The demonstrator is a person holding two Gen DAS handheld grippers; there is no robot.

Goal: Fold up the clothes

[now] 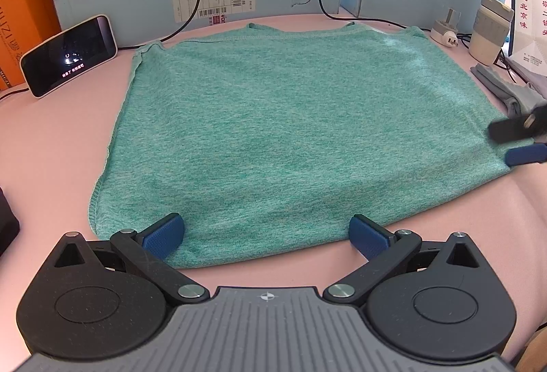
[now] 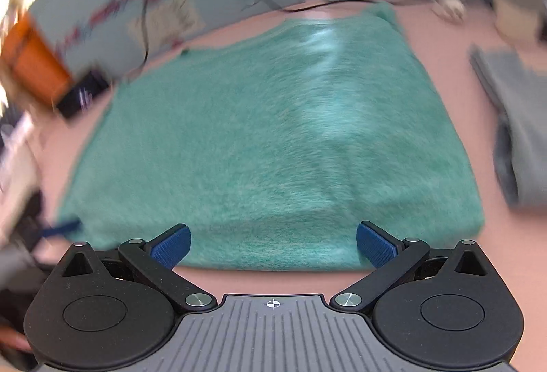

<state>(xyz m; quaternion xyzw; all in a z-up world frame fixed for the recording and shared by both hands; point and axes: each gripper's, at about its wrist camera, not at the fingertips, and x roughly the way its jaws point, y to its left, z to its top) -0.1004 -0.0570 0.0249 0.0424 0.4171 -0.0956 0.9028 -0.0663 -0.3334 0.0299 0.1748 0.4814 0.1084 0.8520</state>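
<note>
Partly blurred green garment (image 2: 273, 132), grey cloth (image 2: 523, 132) cropped

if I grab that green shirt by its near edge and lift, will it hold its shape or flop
The shirt will probably flop: it is thin knit lying flat on the table. It looks light, so it may slide when pulled. The left gripper is open at its hem, so one pinch would likely let the rest sag.

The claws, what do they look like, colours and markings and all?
Both look alike. The left claw and right claw each have two blue textured pads on black link arms with silver pivot pins. These join two rounded black housings beside a grey ribbed plate bearing a small white crosshair mark. No cables or sleeves show on them.
</note>
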